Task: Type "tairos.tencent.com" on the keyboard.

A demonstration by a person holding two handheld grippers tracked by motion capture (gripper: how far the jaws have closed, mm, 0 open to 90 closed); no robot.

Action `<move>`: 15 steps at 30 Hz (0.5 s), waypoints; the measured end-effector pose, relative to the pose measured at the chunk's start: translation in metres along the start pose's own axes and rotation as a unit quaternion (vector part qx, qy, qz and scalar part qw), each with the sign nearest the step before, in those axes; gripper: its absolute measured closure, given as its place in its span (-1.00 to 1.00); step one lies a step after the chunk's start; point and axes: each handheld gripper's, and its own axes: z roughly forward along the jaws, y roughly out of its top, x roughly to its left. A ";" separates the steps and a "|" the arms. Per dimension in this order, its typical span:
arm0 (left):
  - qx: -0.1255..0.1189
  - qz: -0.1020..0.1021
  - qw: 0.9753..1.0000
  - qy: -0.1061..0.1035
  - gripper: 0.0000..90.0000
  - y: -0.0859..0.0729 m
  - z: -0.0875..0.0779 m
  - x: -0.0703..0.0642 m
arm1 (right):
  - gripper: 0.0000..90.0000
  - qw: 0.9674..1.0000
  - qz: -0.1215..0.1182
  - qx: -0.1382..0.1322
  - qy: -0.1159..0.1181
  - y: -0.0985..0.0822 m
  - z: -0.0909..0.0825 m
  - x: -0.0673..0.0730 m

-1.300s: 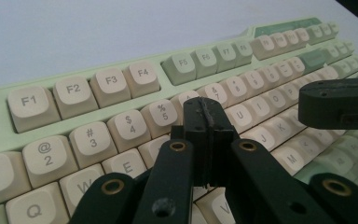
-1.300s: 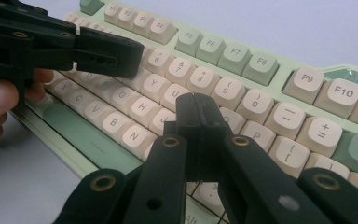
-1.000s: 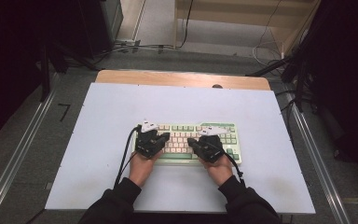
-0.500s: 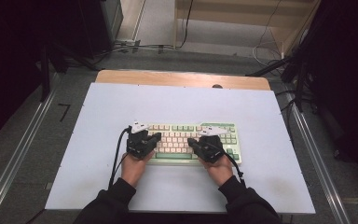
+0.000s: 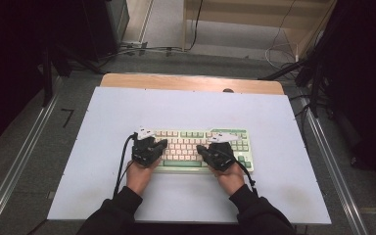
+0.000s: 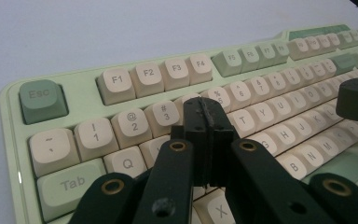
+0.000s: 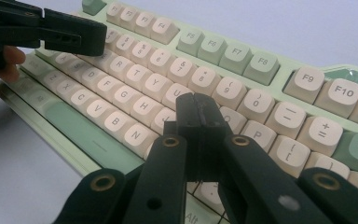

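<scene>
Matt plastic keyboard (image 5: 203, 147), smooth white table (image 5: 127, 107), bare wood edge (image 5: 176, 82)

Your left gripper (image 5: 162, 145) now sits further to the left along the keyboard (image 5: 196, 149) than a second ago, over its left end instead of nearer the middle. In the left gripper view its closed tips (image 6: 205, 116) hover by the number row, around the 4 key.

Keyboard (image 5: 196, 147): pale green case, cream and green keycaps, flat, near tabletop (image 5: 103, 186) centre, seemingly parallel to front edge.
</scene>
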 end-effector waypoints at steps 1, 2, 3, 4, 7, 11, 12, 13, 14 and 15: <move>0.000 0.001 1.000 0.000 1.00 0.000 0.000 0.000 | 0.95 1.000 0.000 0.001 0.000 0.000 0.000 0.000; 0.000 0.002 1.000 0.000 1.00 0.000 0.000 0.000 | 0.95 1.000 0.000 0.001 0.000 0.000 0.000 0.000; 0.000 0.001 1.000 0.000 1.00 0.000 0.000 0.000 | 0.95 1.000 0.000 0.002 0.000 0.000 0.000 0.000; 0.001 0.001 1.000 0.000 1.00 0.000 0.001 0.000 | 0.95 1.000 0.000 0.002 0.000 0.000 0.000 0.000; 0.002 0.002 1.000 0.001 1.00 0.000 0.001 0.000 | 0.95 1.000 0.000 0.002 0.000 0.000 0.000 0.000; 0.003 0.003 1.000 0.003 1.00 -0.001 0.002 0.000 | 0.95 1.000 0.000 0.001 0.000 0.000 0.000 0.000; 0.003 0.003 1.000 0.003 1.00 -0.001 0.002 0.000 | 0.95 1.000 0.000 0.001 0.000 0.000 0.000 0.000; 0.003 0.003 1.000 0.003 1.00 -0.001 0.002 0.000 | 0.95 1.000 0.000 0.000 0.000 0.000 0.000 0.000; 0.002 0.003 1.000 0.003 1.00 -0.001 0.002 0.000 | 0.95 1.000 0.000 0.000 0.000 0.000 0.000 0.000; 0.003 0.003 1.000 0.003 1.00 -0.001 0.002 0.000 | 0.95 1.000 0.000 0.000 0.000 0.000 0.000 0.000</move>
